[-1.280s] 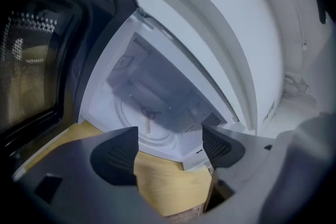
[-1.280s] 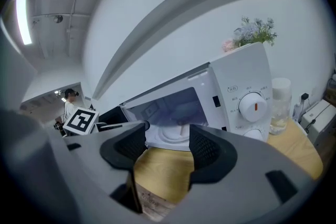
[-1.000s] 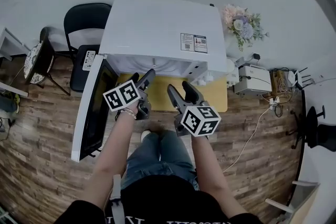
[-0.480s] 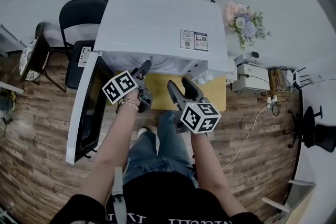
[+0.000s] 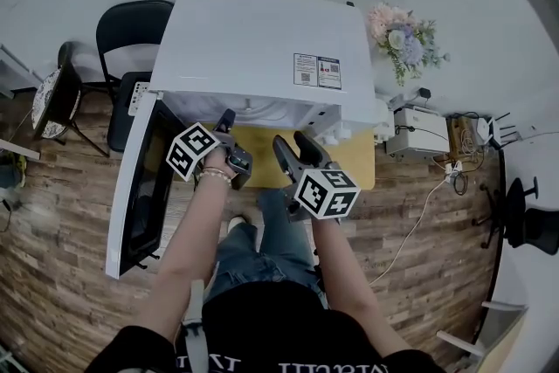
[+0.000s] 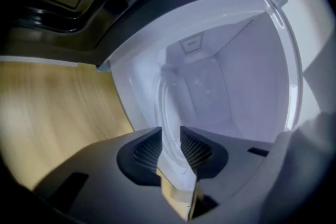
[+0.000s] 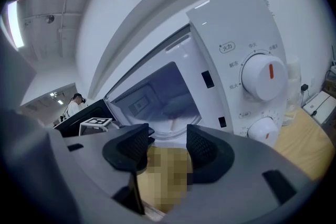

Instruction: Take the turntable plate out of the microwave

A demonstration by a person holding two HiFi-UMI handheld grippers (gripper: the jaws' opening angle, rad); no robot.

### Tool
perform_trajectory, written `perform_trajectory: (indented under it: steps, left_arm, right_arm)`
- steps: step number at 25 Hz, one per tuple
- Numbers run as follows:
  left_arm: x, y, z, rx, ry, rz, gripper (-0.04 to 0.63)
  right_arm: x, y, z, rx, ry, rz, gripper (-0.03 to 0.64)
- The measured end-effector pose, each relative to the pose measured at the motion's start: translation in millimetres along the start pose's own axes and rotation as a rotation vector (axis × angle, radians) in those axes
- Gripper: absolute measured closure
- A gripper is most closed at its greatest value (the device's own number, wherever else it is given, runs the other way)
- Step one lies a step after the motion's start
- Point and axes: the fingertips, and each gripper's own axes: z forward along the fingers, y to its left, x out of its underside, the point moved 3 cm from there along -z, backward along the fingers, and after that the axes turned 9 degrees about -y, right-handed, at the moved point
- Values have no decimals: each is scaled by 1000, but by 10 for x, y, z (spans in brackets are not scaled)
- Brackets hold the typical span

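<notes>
The white microwave (image 5: 262, 39) stands on a yellow tabletop (image 5: 360, 160), its door (image 5: 144, 188) swung wide open to its left side. Both grippers are held at the microwave's open front.

The left gripper (image 6: 170, 136) reaches into the microwave's cavity and is rolled over, so the cavity looks tipped in its view. The turntable plate (image 6: 173, 102), a clear glass disc, is still inside the microwave on the cavity floor. Its near rim runs between the left jaws, which have just been closing and now stand narrow, a pad on each face of the rim, pinching it. In the head view this gripper (image 5: 227, 125) sits just at the microwave's opening, beside the door's hinge side.

The right gripper (image 7: 167, 139) is outside the microwave, in front of the cavity's lower edge and to the left of the two white control knobs (image 7: 262, 77). Its jaws have just been closing a little but remain spread, with nothing between them. In the head view it (image 5: 293, 144) lies over the tabletop just before the microwave's front.
</notes>
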Motion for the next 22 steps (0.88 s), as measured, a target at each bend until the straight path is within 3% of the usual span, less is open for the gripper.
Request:
perform_trajectory:
  steps: [3, 10, 16, 22]
  left_arm:
    - [-35, 101, 13, -50, -32, -61, 557]
    - [-65, 87, 18, -14, -44, -152, 571]
    - [-70, 29, -44, -4, -41, -193, 574]
    - [-102, -55, -126, 26, -31, -188, 574]
  right_arm:
    - [24, 15, 79, -11, 1, 13, 389]
    - [149, -44, 234, -20, 16, 121, 411]
    - [261, -148, 509, -30, 3, 382, 420]
    - [347, -264, 843, -43, -34, 668, 431]
